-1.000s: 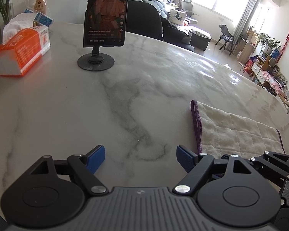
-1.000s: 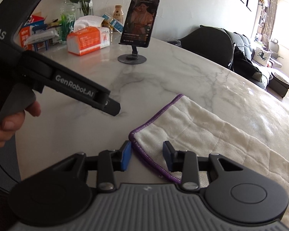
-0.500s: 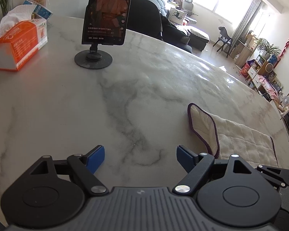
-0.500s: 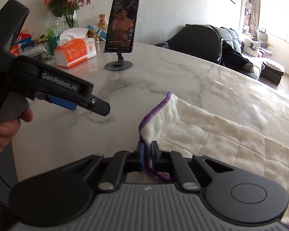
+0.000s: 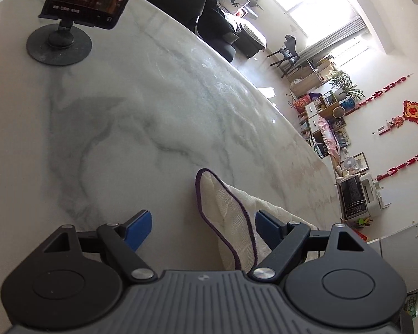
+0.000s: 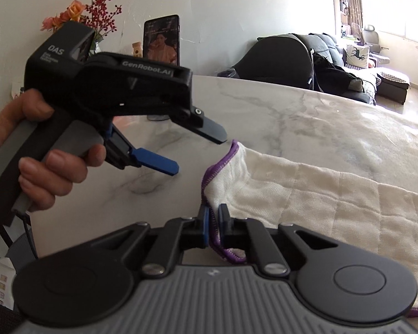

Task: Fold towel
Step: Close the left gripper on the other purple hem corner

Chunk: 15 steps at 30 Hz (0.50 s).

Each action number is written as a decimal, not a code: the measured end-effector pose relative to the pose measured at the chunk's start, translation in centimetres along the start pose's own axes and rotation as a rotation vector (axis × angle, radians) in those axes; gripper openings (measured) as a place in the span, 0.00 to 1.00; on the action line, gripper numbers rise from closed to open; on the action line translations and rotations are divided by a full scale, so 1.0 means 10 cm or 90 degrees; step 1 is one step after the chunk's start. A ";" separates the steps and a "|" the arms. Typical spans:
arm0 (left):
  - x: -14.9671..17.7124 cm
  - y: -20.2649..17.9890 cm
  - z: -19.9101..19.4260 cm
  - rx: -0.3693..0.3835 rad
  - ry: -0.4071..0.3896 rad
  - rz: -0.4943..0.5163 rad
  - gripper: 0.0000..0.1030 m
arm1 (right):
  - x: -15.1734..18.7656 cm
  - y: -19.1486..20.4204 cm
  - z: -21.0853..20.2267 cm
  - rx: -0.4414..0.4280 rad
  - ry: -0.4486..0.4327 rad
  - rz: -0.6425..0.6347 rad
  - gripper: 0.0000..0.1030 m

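Observation:
A cream towel [image 6: 306, 189] with a purple hem lies on the marble table [image 6: 306, 117]. My right gripper [image 6: 214, 222] is shut on the towel's near corner hem and holds it lifted a little. My left gripper [image 5: 202, 226] is open, tilted, with the raised towel edge [image 5: 225, 211] standing between its blue fingers. In the right wrist view the left gripper [image 6: 197, 150] hovers just left of the towel's far corner, jaws apart.
A phone on a round black stand [image 5: 60, 41] is at the far left of the table [image 5: 153, 97]. Flowers [image 6: 80, 19] stand by the wall. A dark chair [image 6: 281, 58] and sofa sit beyond the table's far edge.
My left gripper has moved right and tilted, so the towel edge now lies between its open fingers. My right gripper stays shut on the corner and has lifted it slightly.

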<state>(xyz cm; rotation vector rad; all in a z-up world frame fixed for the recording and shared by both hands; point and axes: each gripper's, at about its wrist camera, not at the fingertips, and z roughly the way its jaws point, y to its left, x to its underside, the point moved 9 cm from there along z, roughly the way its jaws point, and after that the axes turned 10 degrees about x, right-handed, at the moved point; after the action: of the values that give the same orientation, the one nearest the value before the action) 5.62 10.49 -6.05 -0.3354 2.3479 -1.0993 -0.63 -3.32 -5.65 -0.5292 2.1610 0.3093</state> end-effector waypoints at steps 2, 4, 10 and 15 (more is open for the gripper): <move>-0.02 -0.01 0.07 0.030 0.008 -0.031 0.80 | 0.00 -0.01 0.00 -0.001 0.000 0.000 0.07; -0.04 0.00 0.13 0.055 0.013 -0.062 0.80 | 0.00 0.00 0.00 -0.002 0.000 -0.002 0.07; -0.12 0.02 0.31 0.093 0.018 -0.133 0.78 | 0.02 0.00 -0.01 -0.004 0.001 -0.007 0.07; -0.18 0.07 0.44 0.105 0.018 -0.178 0.67 | 0.02 -0.01 -0.02 -0.003 0.001 -0.007 0.07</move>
<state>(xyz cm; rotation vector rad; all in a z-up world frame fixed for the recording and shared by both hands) 9.52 8.90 -8.30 -0.6028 2.2620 -1.4260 -0.81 -3.49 -5.68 -0.5440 2.1588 0.3080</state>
